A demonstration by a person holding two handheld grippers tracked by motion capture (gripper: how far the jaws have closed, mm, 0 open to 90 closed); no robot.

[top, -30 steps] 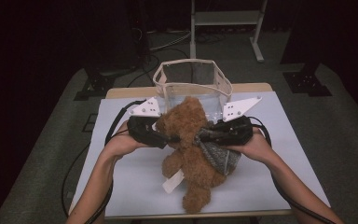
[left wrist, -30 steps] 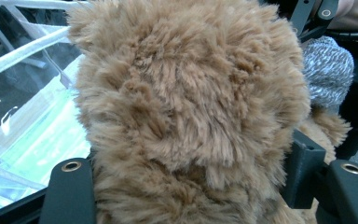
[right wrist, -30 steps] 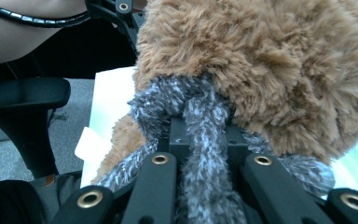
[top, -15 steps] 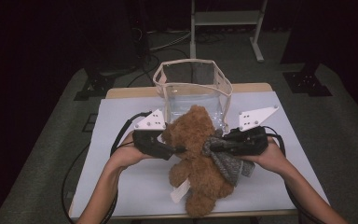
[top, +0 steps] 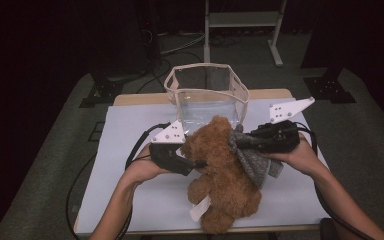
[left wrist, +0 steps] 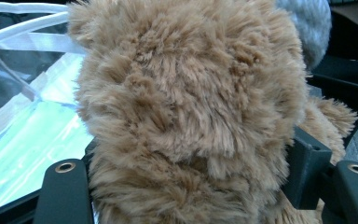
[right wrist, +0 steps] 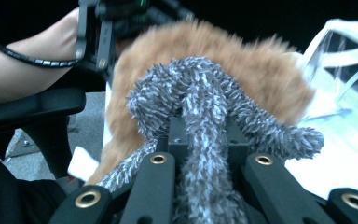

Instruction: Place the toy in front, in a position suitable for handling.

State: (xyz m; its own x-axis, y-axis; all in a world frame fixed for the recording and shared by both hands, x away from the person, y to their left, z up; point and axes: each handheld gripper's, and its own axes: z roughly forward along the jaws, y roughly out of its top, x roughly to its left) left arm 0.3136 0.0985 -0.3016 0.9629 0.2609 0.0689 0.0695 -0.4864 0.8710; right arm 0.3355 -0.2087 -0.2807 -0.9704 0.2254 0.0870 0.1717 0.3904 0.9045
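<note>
High view shows a clear plastic bag (top: 207, 95) standing open at 12 o'clock on the white table (top: 130, 150); I cannot see anything inside it. The brown teddy bear (top: 225, 175) lies on the table just at 6 o'clock from the bag, its head near the bag wall. The left gripper (top: 192, 161) has the bear's fur between its jaws, which have just been opening a little. The right gripper (top: 245, 145) is closed on the grey scarf (top: 255, 160) at the bear's neck. Compared with one second ago, the bear and both hands are lower on the table, toward 6 o'clock, farther from the bag.
</note>
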